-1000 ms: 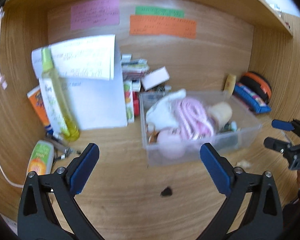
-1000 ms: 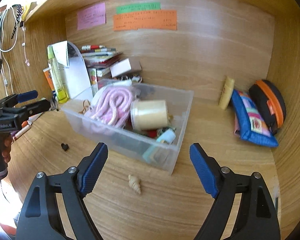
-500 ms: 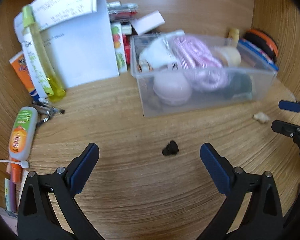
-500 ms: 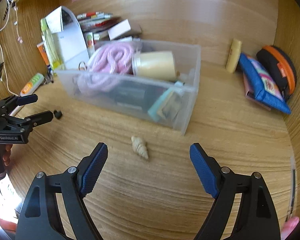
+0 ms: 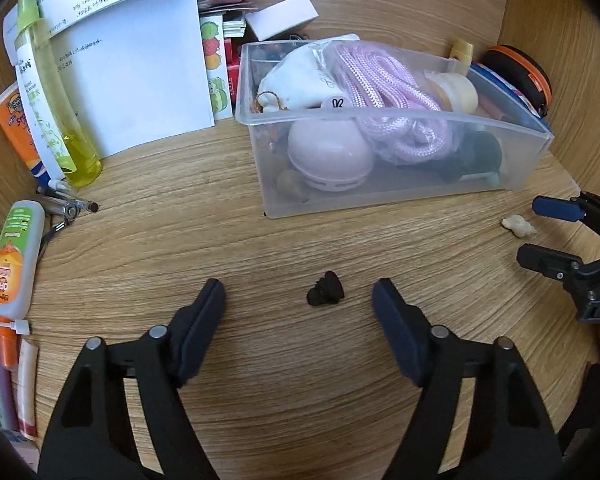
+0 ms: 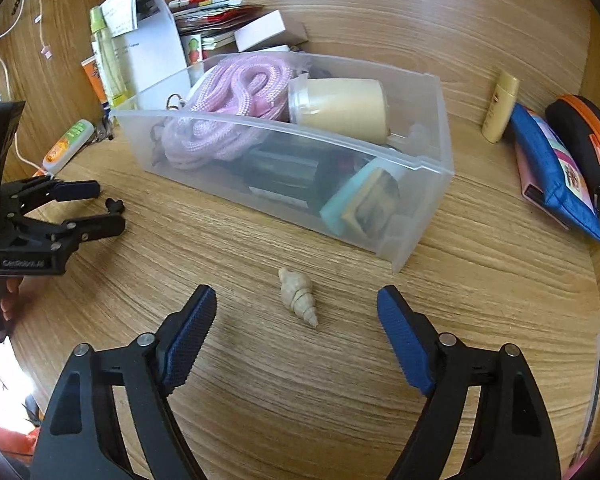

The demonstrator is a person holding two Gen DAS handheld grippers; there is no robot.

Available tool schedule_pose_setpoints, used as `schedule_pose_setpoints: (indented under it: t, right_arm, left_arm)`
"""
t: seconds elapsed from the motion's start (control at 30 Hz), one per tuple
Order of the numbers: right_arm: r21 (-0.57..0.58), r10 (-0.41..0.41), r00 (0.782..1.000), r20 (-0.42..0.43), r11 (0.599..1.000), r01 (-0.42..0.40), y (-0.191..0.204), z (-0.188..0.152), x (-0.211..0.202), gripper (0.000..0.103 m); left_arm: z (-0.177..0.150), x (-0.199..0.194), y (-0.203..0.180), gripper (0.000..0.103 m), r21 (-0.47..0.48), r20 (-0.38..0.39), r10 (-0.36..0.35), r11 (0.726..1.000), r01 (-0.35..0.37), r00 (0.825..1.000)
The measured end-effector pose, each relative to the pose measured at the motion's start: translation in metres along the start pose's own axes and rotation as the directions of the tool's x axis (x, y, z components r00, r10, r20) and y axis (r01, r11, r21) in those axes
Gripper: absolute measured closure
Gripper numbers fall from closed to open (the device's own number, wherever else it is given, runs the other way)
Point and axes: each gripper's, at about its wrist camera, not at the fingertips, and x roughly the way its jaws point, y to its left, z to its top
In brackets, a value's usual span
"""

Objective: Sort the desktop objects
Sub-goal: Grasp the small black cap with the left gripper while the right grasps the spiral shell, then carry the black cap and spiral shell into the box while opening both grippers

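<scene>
Fingers of both grippers are spread wide and nothing is held. Between the fingertips of the left gripper a small black piece lies on the wooden desktop, nearer the right-hand finger than the left. A pale spiral shell is likewise framed by the right gripper, its pointed end turned toward the camera. Both items lie just in front of the clear plastic bin, which is already crowded with a pink rope and a cream jar.

The step in hand is judged to be the pick-up of these two loose items. A better grasp would be had if the left gripper were shifted slightly rightward so the black piece is centred. The shell should be taken across its thick whorl, not its tapering tip, from which the pads could slip. Both grippers should be lowered until the pads almost touch the wood before being closed.
</scene>
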Motion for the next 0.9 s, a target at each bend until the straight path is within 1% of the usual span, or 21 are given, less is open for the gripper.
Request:
schedule_pose_setpoints:
  t: [0.07,0.13,0.17,0.2,0.23,0.3,0.33,0.4,0.43,0.5,0.6,0.63,0.8,0.87,0.9]
  right_arm:
    - [-0.012,0.007,1.000,-0.009,1.000,-0.007,0.001,0.001,0.002,0.042]
    - [-0.019,0.011,1.000,-0.019,1.000,-0.011,0.001,0.002,0.005,0.048]
    - [-0.022,0.011,1.000,-0.021,1.000,-0.011,0.001,0.002,0.006,0.053]
    - [-0.025,0.010,1.000,-0.024,1.000,-0.011,0.001,0.002,0.007,0.054]
    - [-0.030,0.006,1.000,-0.020,1.000,-0.007,0.001,0.002,0.007,0.057]
    - [-0.034,0.020,1.000,-0.019,0.999,-0.021,0.000,0.002,0.007,0.061]
    - [-0.036,0.027,0.999,-0.017,0.999,-0.028,0.000,0.002,0.007,0.064]
    - [-0.043,0.029,0.999,-0.014,0.999,-0.030,0.000,0.002,0.008,0.069]
    - [-0.042,0.032,0.999,-0.013,0.999,-0.032,-0.001,0.002,0.008,0.072]
    - [-0.041,0.041,0.999,-0.012,0.998,-0.041,-0.002,0.002,0.008,0.076]
    - [-0.044,0.049,0.999,-0.011,0.998,-0.049,-0.003,0.002,0.009,0.083]
    - [-0.045,0.051,0.999,-0.011,0.998,-0.052,-0.003,0.002,0.009,0.087]
    - [-0.045,0.074,0.997,-0.010,0.996,-0.075,-0.001,0.001,0.006,0.088]
    - [-0.043,0.072,0.997,-0.006,0.996,-0.072,-0.001,0.001,0.004,0.088]
    - [-0.041,0.072,0.997,-0.002,0.997,-0.072,-0.001,0.001,0.003,0.088]
  left_arm:
    - [0.000,-0.001,0.000,0.034,0.001,0.003,0.003,1.000,-0.003,1.000]
    - [0.000,-0.001,0.001,0.038,0.005,0.003,0.008,1.000,-0.008,1.000]
    - [0.001,-0.001,0.000,0.043,0.008,0.005,0.008,1.000,-0.008,1.000]
    - [0.001,-0.001,-0.001,0.046,0.014,0.006,0.006,1.000,-0.006,1.000]
    - [0.002,-0.001,-0.001,0.048,0.023,0.007,0.005,1.000,-0.005,1.000]
    - [0.002,-0.001,-0.003,0.055,0.036,0.009,0.006,0.999,-0.007,1.000]
    - [0.003,-0.001,-0.004,0.056,0.042,0.010,0.002,0.999,-0.002,1.000]
    - [0.004,-0.001,-0.005,0.064,0.054,0.011,-0.004,0.999,0.003,1.000]
    - [0.004,-0.001,-0.007,0.066,0.063,0.012,-0.008,0.998,0.007,1.000]
    - [0.006,0.000,-0.009,0.073,0.079,0.013,-0.015,0.997,0.014,1.000]
    - [0.007,0.002,-0.012,0.079,0.096,0.012,-0.025,0.995,0.024,1.000]
    - [0.008,0.002,-0.013,0.080,0.100,0.012,-0.026,0.995,0.025,1.000]
    - [0.007,0.002,-0.012,0.083,0.093,0.013,-0.039,0.995,0.037,0.999]
    - [0.006,0.001,-0.012,0.086,0.089,0.014,-0.046,0.995,0.044,0.999]
    - [0.005,0.000,-0.012,0.086,0.084,0.014,-0.051,0.995,0.050,0.999]
